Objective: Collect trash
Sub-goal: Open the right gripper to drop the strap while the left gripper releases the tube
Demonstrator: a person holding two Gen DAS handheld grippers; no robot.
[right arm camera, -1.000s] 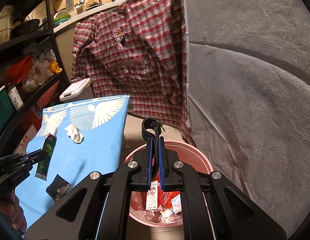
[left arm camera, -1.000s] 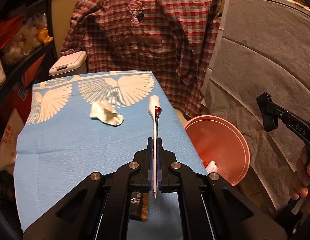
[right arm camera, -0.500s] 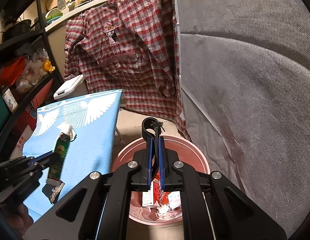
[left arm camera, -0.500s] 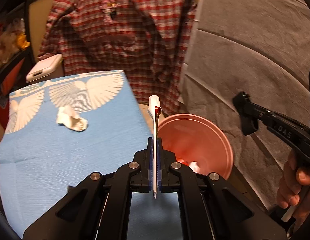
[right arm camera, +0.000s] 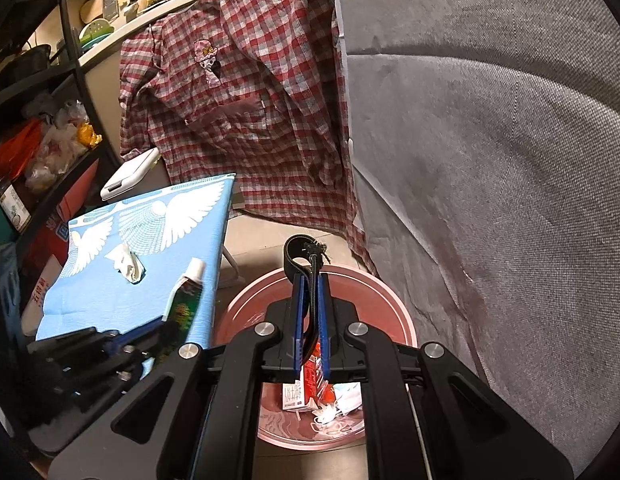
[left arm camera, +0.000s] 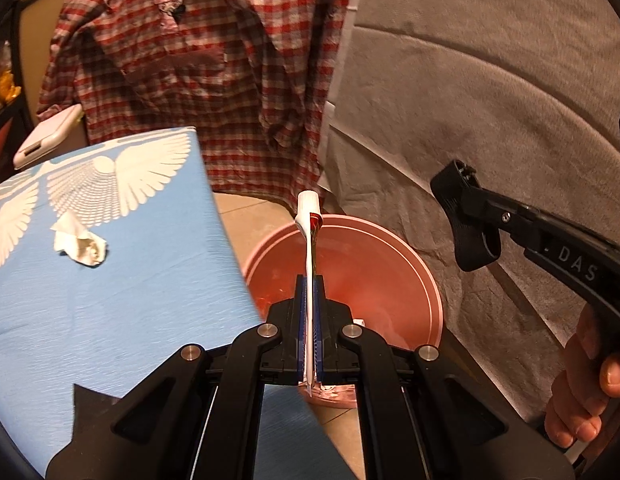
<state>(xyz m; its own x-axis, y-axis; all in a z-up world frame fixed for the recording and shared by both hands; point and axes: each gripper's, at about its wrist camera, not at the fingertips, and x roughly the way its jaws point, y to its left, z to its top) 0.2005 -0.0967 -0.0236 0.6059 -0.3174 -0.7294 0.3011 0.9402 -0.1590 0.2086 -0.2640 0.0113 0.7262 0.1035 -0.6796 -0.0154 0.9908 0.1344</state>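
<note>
My left gripper (left arm camera: 309,280) is shut on a toothpaste tube (left arm camera: 309,232) with a white cap, held edge-on over the rim of the pink trash bin (left arm camera: 422,280). The tube (right arm camera: 186,296) shows green in the right wrist view, near the table's right edge. My right gripper (right arm camera: 311,280) is shut on a black strap loop (right arm camera: 300,256) above the bin (right arm camera: 390,300), which holds a carton and paper scraps. The right gripper also shows in the left wrist view (left arm camera: 466,224). A crumpled white tissue (left arm camera: 80,240) lies on the blue cloth-covered table (left arm camera: 110,300).
A red plaid shirt (left arm camera: 214,60) hangs behind the table and bin. Grey fabric (right arm camera: 490,160) fills the right side. A white box (right arm camera: 130,174) sits behind the table. Cluttered shelves (right arm camera: 34,140) stand at left. A dark wrapper (left arm camera: 94,404) lies near the table's front.
My left gripper has carried the toothpaste tube rightward from over the table to over the bin's edge. The right gripper has stayed above the bin with the strap.
</note>
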